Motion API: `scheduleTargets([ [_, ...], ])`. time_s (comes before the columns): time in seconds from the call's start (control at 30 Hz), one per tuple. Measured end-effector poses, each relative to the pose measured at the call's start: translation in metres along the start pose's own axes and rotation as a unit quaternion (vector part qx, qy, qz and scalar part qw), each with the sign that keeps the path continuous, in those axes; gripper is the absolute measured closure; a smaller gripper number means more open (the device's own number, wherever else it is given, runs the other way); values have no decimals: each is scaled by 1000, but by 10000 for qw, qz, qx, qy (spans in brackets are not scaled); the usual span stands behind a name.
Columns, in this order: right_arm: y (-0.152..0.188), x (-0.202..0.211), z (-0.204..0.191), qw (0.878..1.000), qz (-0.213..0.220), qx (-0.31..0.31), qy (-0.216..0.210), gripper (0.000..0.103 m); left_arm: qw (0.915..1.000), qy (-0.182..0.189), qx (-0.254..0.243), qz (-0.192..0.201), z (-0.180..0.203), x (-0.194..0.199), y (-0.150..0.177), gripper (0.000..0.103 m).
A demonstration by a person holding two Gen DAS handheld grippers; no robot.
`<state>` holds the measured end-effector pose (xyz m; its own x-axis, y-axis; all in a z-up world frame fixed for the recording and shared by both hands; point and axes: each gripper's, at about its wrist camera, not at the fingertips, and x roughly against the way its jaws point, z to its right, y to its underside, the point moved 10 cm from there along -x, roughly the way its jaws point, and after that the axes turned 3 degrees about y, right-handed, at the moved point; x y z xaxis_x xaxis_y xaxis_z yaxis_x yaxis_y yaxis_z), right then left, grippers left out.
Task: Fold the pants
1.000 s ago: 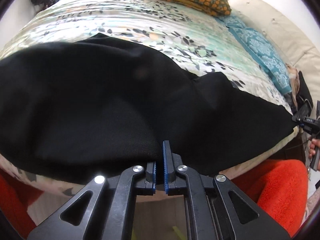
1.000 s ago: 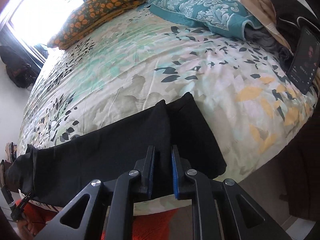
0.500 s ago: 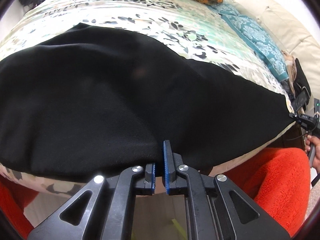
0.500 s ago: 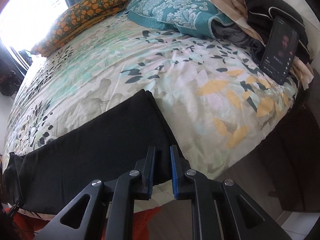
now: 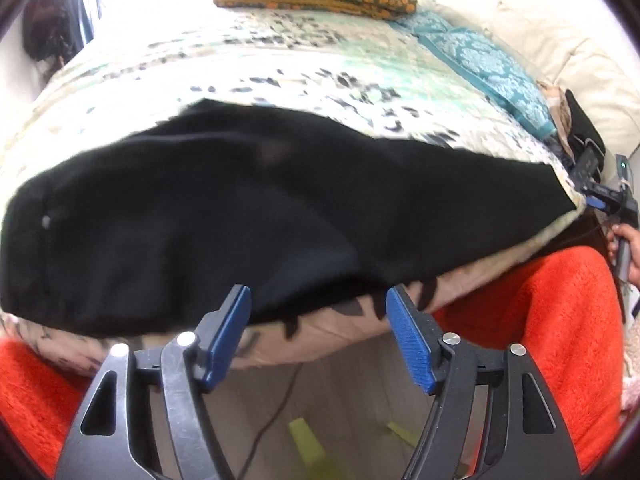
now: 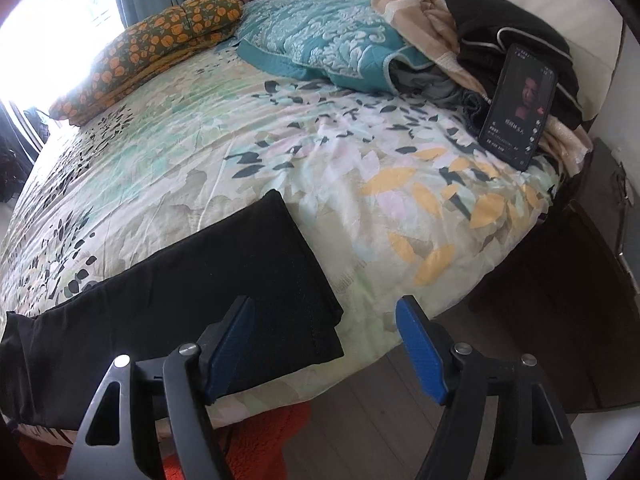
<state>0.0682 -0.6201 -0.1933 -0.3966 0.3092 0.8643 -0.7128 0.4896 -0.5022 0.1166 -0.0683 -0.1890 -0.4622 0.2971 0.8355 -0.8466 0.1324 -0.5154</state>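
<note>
I have just opened both the left gripper [image 5: 318,334] and right gripper [image 6: 322,344], so the pants [image 5: 248,216] now lie released on the bed [image 6: 360,184] ahead, lengthwise fold done.

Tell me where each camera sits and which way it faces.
Left wrist: on the left tool, looking down over the bed's near edge at the pants; open blue fingers, right hand showing.
Right wrist: on the right tool, facing the pants' hem end and phone; open fingers.
Shared: pants, bed, orange pillow.
</note>
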Motion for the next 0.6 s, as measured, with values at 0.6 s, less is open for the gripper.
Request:
scheduleTargets([
  [0.6, 88, 73, -540, 8686, -1796, 1945, -4189, 26, 9798, -1775, 735, 552, -181, -8, -32, 20],
])
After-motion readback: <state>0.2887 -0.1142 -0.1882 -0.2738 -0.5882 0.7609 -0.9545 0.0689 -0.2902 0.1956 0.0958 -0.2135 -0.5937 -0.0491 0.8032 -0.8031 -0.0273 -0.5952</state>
